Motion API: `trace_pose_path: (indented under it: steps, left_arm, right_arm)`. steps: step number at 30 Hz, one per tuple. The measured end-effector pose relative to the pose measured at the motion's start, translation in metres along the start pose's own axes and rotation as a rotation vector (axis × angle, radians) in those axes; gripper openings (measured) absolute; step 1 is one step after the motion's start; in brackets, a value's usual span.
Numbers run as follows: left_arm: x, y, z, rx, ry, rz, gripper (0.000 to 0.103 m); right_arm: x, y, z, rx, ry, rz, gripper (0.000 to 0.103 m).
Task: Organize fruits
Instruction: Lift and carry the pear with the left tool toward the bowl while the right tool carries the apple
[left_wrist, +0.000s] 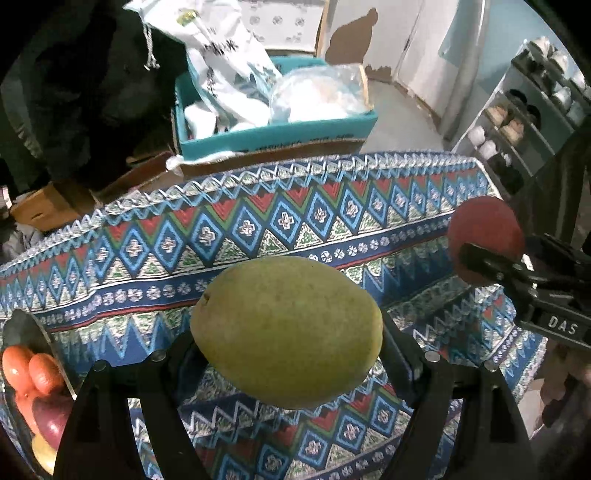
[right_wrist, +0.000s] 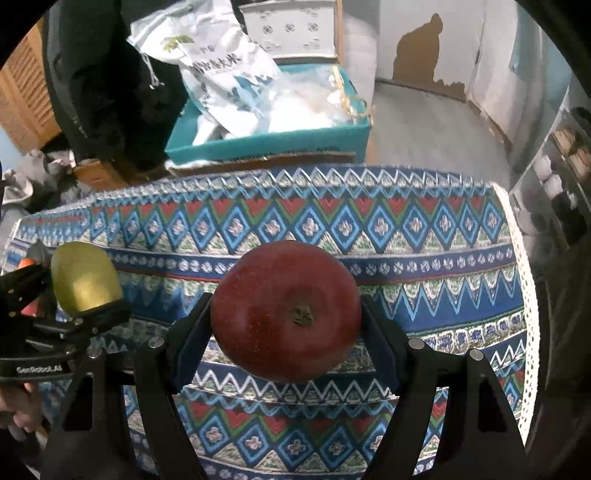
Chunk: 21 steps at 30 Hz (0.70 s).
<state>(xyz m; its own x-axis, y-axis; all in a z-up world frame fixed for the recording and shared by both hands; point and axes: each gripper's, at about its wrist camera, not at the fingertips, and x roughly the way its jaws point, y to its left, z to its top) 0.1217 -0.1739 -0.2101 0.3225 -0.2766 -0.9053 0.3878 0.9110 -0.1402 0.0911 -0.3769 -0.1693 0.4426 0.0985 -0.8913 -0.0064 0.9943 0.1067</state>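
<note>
Fruit in both grips, and we're carrying above the patterned tablecloth (right_wrist: 406, 229)! Our left gripper (left_wrist: 286, 343) pinches the green mango (left_wrist: 286, 332) across its narrow middle, pads pressed against either flank, long axis lying crosswise so the heavy ends balance and it can't roll forward out of the hold. Over on the other side, our right gripper (right_wrist: 286, 325) squeezes the red apple (right_wrist: 286, 312) at its widest girth, stem end turned toward the camera; that's the fattest, firmest place to clamp something round. Both fruits appear lifted off the cloth, neither touching it, and they're held well apart from each other so the two tools don't knock together. Down at the lower left of the left wrist view we spot a transparent plate (left_wrist: 26, 332) holding orange, purple and yellow fruits (left_wrist: 35, 373), and that looks to us like the gathering spot, though its edge is cut off by the frame. Behind the table sits a teal box (right_wrist: 266, 147) stuffed with white bags, nothing to do with us. We judge the mango closer to that pile, so it likely goes down first, apple waiting its turn.
</note>
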Motion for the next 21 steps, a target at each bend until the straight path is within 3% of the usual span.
trace_pose_path:
  steps: [21]
  left_arm:
    - [-0.113, 0.013, -0.016, -0.037, -0.183, -0.004, 0.083]
  right_arm:
    - [-0.079, 0.071, 0.028, -0.107, -0.148, 0.061, 0.077]
